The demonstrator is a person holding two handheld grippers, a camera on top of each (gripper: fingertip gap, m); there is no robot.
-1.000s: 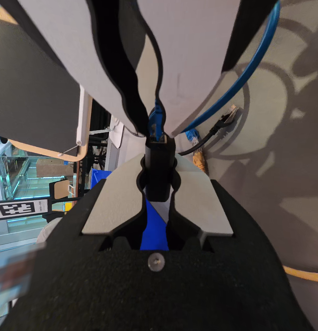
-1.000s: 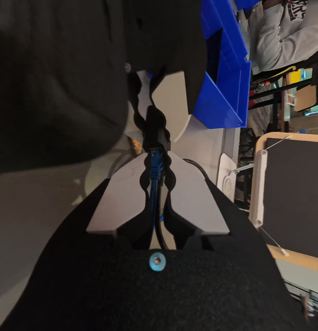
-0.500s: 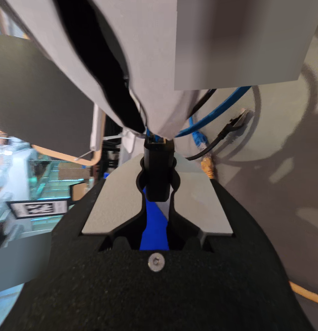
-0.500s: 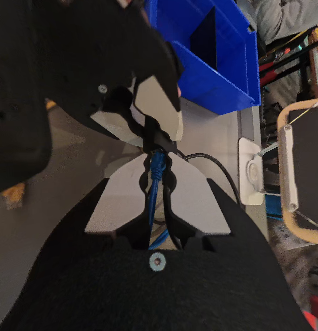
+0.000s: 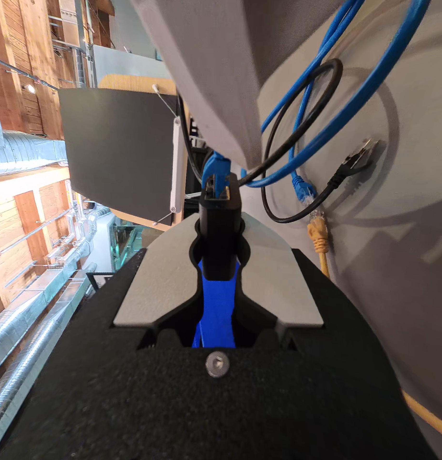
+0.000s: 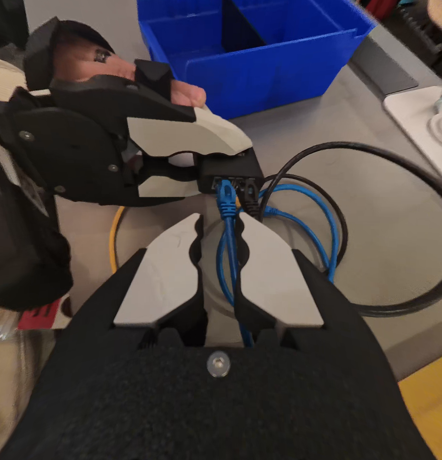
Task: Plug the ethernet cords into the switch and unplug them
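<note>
the left gripper [image 6: 225, 171] clamps the black switch [image 6: 230, 171], the right gripper [image 6: 221, 224] is released just behind the seated blue plug [image 6: 226, 199], a black plug [image 6: 250, 196] seemingly seated beside it, and yellow cord [image 5: 317, 236] and spare blue plug [image 5: 302, 186] wait unplugged.

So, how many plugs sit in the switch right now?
2. A blue plug sits in a left port of the switch, and a black plug is just to its right. Further ones may be hidden behind them.
</note>
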